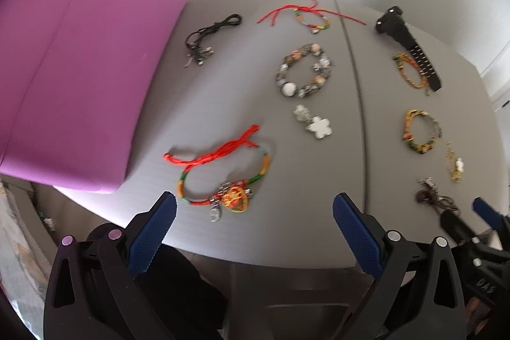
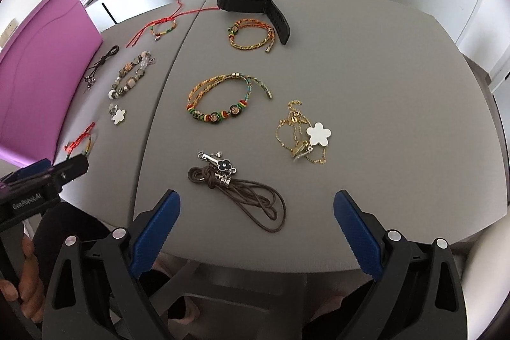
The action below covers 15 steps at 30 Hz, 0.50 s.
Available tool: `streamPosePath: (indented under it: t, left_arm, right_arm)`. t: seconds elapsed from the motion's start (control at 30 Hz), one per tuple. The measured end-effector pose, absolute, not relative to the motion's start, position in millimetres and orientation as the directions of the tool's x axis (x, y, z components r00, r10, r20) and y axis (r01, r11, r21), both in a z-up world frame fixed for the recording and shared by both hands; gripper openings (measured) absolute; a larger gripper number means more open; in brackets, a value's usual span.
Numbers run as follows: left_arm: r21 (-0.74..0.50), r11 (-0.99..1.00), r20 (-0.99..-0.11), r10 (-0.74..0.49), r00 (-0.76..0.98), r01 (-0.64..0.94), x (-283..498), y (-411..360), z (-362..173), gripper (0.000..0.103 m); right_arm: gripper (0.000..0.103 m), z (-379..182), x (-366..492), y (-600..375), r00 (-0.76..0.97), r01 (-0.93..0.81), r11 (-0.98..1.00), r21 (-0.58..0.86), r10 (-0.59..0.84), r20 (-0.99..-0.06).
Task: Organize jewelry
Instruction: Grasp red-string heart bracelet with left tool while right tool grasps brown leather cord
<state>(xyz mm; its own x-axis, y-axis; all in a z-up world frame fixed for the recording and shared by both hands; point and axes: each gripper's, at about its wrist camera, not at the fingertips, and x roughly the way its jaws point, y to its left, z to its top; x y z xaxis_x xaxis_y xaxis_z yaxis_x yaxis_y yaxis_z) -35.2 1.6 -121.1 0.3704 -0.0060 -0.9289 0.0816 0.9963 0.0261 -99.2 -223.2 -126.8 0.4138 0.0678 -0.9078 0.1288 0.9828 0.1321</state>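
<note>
Grey counter [image 2: 366, 78] carries ten jewelry pieces, all lying loose and apart: two red-cord bracelets [image 1: 223, 174], two braided bracelets [image 2: 220, 104], one beaded bracelet [image 1: 302, 70], one black watch [image 2: 251, 2], one gold chain [image 2: 302, 133], one brown cord necklace [image 2: 242, 190], one black cord necklace [image 1: 207, 37], one white flower charm [image 1: 314, 121]. One purple box [image 1: 79, 69] stands at the counter's left. Left claw [image 1: 255, 222] and right claw [image 2: 256, 219] hover spread wide, empty.
</note>
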Motion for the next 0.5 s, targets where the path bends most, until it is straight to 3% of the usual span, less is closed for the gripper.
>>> streamPosePath:
  t: [0.5]
  left_arm:
    - [0.068,0.995,-0.902,0.032,0.43,0.068,-42,12,-128,0.096]
  right_arm:
    - [0.093,-133,-101,-210,0.429,0.089,0.992,0.091,0.044,-0.902]
